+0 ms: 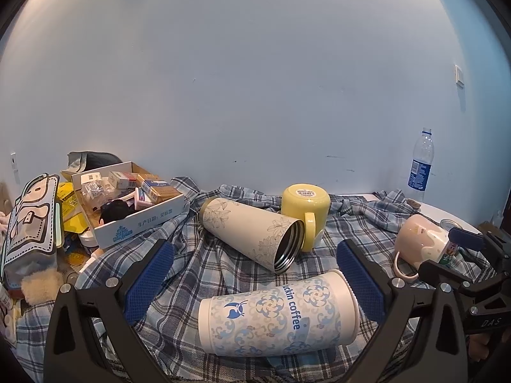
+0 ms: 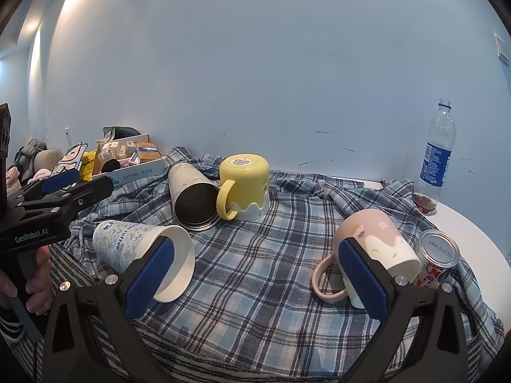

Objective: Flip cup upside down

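Note:
A white and blue Luckin coffee cup (image 1: 278,316) lies on its side on the plaid cloth, between the fingers of my open left gripper (image 1: 255,274); it also shows in the right wrist view (image 2: 140,255). A cream steel tumbler (image 1: 252,233) lies on its side behind it. A yellow mug (image 1: 305,210) stands upside down. A pink mug (image 2: 373,249) lies on its side by the right finger of my open right gripper (image 2: 255,274). The left gripper (image 2: 60,188) shows at the left of the right wrist view, the right gripper (image 1: 463,255) at the right of the left wrist view.
A blue plaid cloth (image 2: 255,281) covers the white table (image 2: 472,229). A small can (image 2: 437,258) stands next to the pink mug. A plastic water bottle (image 2: 437,150) stands by the wall at the right. A cardboard box of small items (image 1: 127,204) sits at the left.

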